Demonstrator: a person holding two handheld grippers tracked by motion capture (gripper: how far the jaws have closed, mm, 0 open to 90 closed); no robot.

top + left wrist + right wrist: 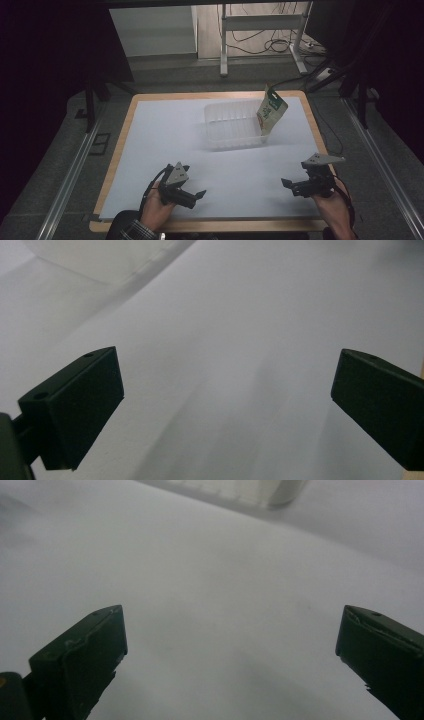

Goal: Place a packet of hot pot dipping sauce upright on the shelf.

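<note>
We hold both tools low over the near part of the white sheet (165,145), and neither carries anything: the left gripper (196,196) sits at the near left with its jaws spread wide, and the right gripper (289,186) sits at the near right, likewise wide open, with bare sheet between its jaws in the right gripper view. The thing nearest our reach is the green and white pouch (271,113), which stands tilted at the far right corner of the clear plastic tray (227,131), its lower end down inside the tray and its top leaning out over the right wall. We judge that we are either at the resting point between steps or at the very start of a reach, since both grippers are well apart from the tray. If the pouch is to be handled next, the right gripper is the closer one; it would need to travel far and slightly left, then close on the pouch's free upper edge without knocking the light tray.
</note>
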